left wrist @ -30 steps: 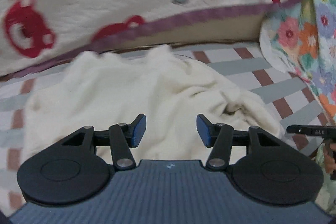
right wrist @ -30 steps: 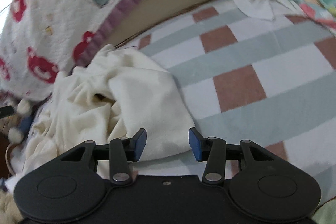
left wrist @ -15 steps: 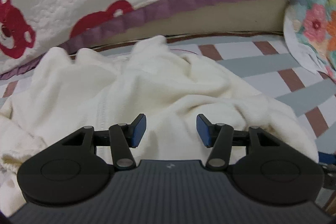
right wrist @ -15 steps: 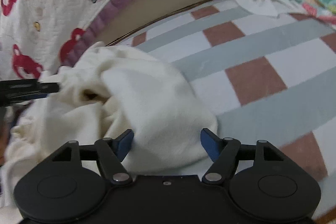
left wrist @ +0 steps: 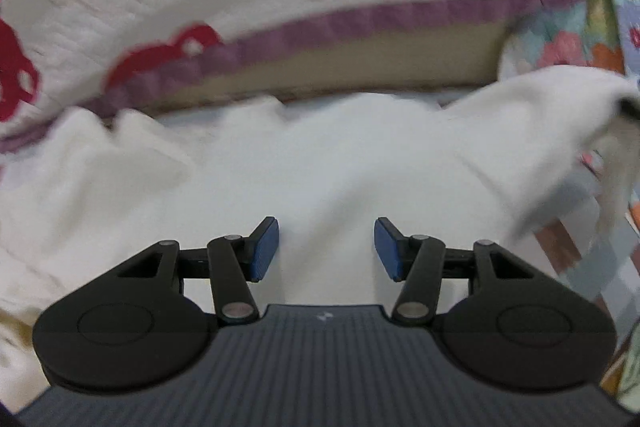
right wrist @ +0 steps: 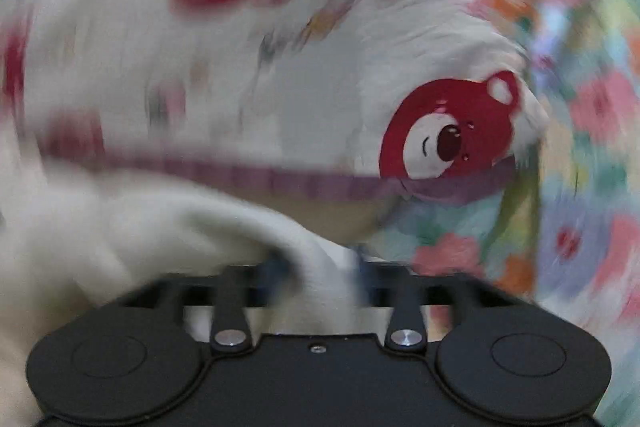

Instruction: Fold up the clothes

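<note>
I find one cream-white garment (left wrist: 328,163), soft and fleecy, unfolded and rumpled, spread across the checked bed cover. Its far edge lies bunched just below the purple-trimmed quilt. Its right corner is lifted off the bed, stretched taut. In the right wrist view a fold of it (right wrist: 320,287) sits between the fingers; blur hides detail.

My left gripper (left wrist: 326,251): matte black linkage arms, blue ribbed pads (left wrist: 264,247) on the fingertips, silver pivot screws (left wrist: 239,310) at the joints, two round black housings with embossed circles. Base is dark grey, finely ribbed, with a small white mark at its top centre. My right gripper (right wrist: 320,271): same black linkage and round housings, silver pivot screws (right wrist: 404,338), smooth black base with one small centre screw. Its fingertips are blurred; blue just visible.
</note>
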Motion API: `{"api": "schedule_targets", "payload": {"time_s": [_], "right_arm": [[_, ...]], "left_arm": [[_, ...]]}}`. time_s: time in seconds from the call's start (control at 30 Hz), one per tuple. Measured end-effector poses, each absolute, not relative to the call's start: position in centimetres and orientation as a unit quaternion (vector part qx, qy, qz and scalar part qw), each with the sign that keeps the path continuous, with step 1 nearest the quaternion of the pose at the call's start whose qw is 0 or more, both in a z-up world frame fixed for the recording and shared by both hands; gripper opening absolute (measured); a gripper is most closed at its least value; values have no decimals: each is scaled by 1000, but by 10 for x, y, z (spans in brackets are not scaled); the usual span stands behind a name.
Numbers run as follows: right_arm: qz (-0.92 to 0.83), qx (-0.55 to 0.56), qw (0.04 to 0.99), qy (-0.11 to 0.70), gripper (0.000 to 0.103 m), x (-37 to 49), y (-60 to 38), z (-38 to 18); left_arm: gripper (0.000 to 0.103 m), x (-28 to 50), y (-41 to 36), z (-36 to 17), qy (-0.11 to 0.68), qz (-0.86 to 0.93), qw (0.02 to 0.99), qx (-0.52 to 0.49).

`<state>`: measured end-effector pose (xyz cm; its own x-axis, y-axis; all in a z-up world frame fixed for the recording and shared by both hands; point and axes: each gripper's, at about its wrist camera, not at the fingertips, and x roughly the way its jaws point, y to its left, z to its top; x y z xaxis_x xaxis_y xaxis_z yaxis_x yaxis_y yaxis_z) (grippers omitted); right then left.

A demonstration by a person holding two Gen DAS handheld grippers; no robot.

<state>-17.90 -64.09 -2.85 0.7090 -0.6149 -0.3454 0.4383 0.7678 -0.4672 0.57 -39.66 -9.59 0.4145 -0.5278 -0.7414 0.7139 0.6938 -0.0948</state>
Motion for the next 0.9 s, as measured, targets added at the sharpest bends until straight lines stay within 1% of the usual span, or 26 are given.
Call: {"api": "schedule_targets", "payload": {"time_s": [0.07,0.17,0.27,0.37,0.5,0.57,0.67,0.77,0.9], "right_arm": [[-280,-171,892,310,67,-171,-656,-48],[-246,-93,906,331,67,-189,-667,-64],[-250,-50,903,347,68,-211,-668,-80],[-258,36,899,353,68,-235,-679,-97],[-279,200,881,326,68,-267,-711,-125],[-300,298,858,291,68,-288,-735,-137],[-312,399,830,232,68,-306,-762,-151],[-317,450,810,201,69,-309,-781,-162],[-308,464,805,205,69,-297,-791,-172]], "left_arm": [[52,1,-407,-106,401,-380,823,133],[52,-7,-421,-121,409,-389,810,159],[52,-15,-431,-131,409,-398,800,187],[52,-18,-438,-133,402,-405,794,207],[52,-17,-449,-130,367,-393,808,241],[53,-11,-455,-127,341,-384,818,258],[56,6,-465,-123,318,-374,828,270],[58,25,-472,-120,313,-370,834,265],[60,42,-481,-120,309,-383,835,248]]}}
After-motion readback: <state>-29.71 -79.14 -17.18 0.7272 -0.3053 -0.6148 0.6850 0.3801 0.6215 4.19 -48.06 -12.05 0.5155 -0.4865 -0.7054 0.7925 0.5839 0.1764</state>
